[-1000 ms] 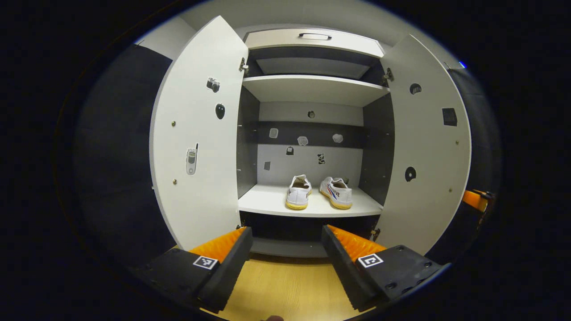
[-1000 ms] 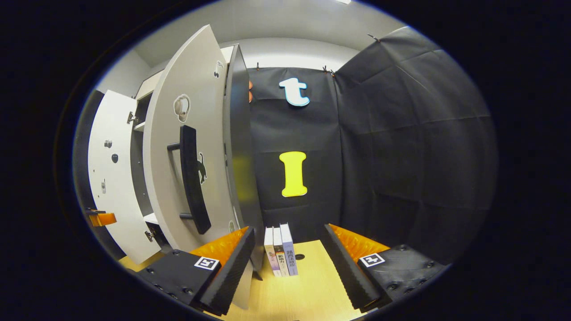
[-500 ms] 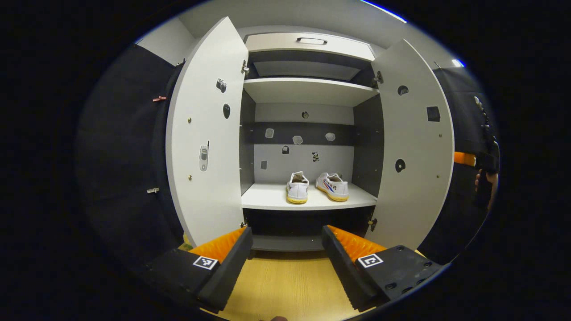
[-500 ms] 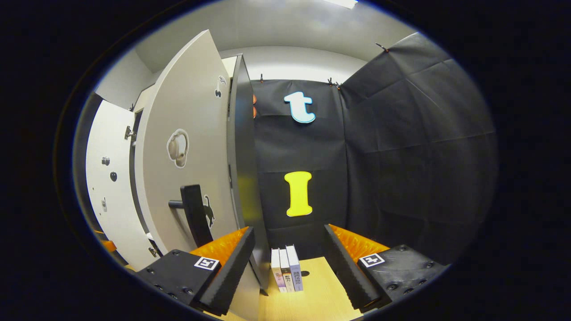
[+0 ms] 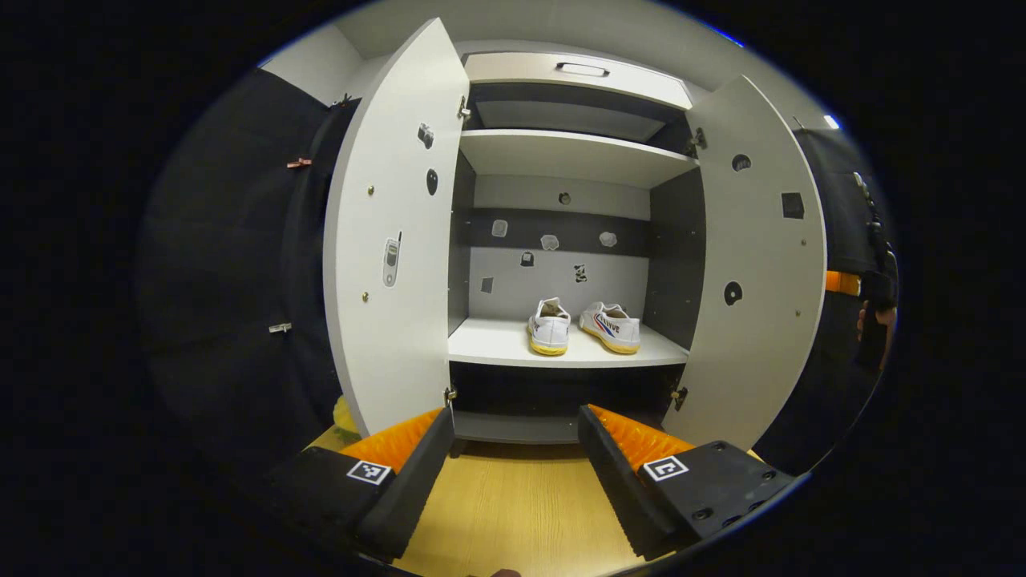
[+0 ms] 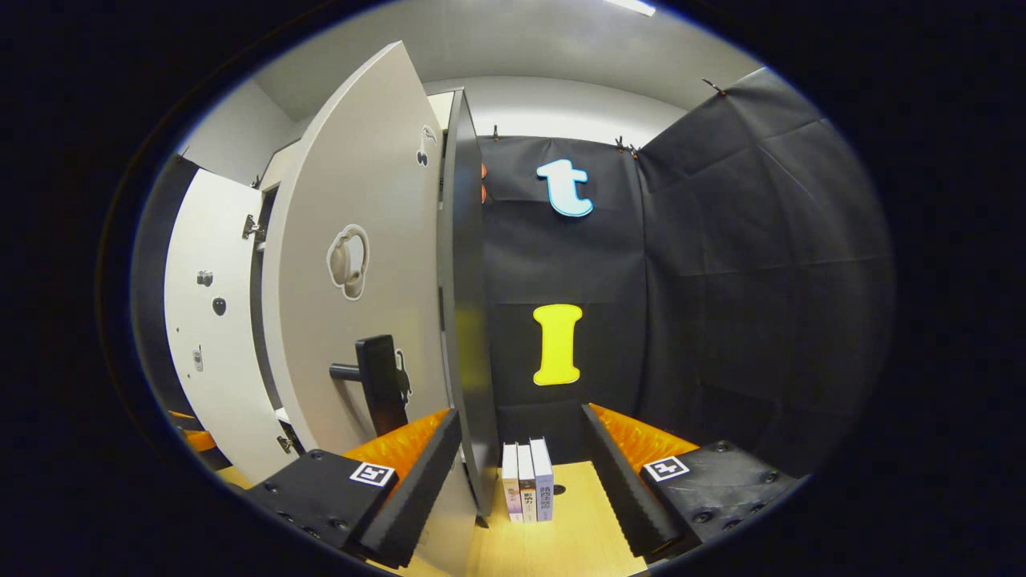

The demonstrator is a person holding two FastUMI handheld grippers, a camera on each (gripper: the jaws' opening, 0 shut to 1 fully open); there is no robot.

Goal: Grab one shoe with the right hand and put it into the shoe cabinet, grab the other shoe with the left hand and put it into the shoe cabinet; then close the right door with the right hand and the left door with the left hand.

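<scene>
Both shoes already sit side by side on the cabinet shelf (image 5: 497,346): the left shoe (image 5: 550,327) and the right shoe (image 5: 616,327), at 12 o'clock from the left gripper (image 5: 513,473), whose fingers are spread and empty. What remains is closing the 2 doors. The right door (image 6: 365,264) stands open at 10 o'clock from the right gripper (image 6: 521,481), its fingers also spread with nothing between them. Its black handle (image 6: 381,393) runs vertically, just beside the left finger (image 6: 413,473), so the right hand is nearer. The left door (image 5: 397,240) lies at 11 o'clock from the left gripper.
</scene>
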